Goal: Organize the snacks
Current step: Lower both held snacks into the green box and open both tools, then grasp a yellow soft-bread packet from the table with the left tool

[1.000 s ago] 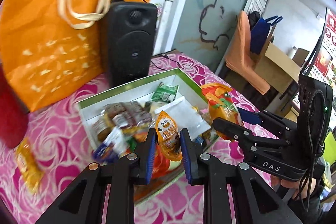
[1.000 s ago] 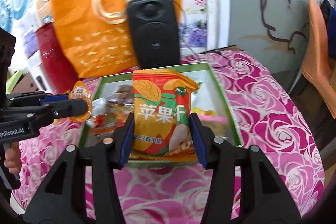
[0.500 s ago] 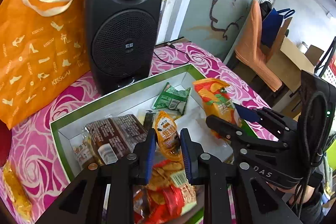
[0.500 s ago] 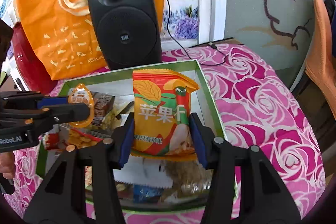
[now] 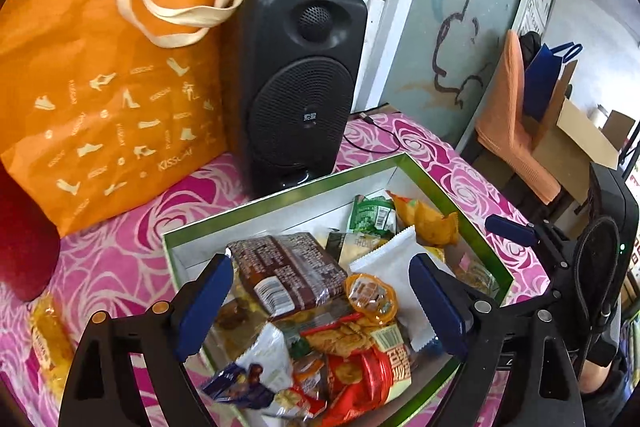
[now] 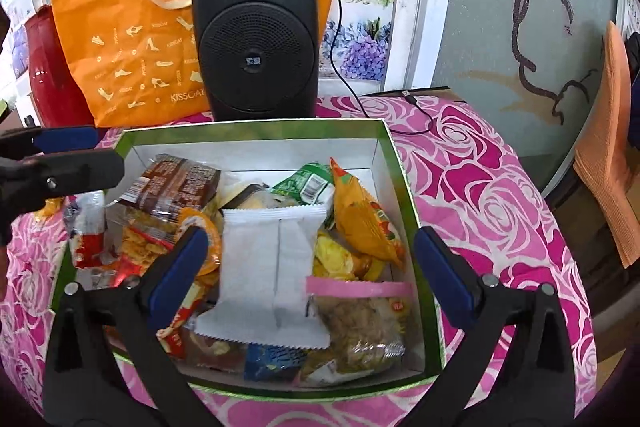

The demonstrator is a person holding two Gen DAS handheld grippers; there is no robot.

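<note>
Both grippers, left point(image 5: 320, 301) and right point(image 6: 310, 269), jaws released, empty, over box point(image 6: 394, 163). Orange packet point(image 6: 362, 223) lies inside, long axis pointing toward speaker point(image 6: 256, 27).

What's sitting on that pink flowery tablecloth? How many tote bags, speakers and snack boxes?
Orange tote bag: 1
Black speaker: 1
Green-rimmed snack box: 1
Total: 3
</note>
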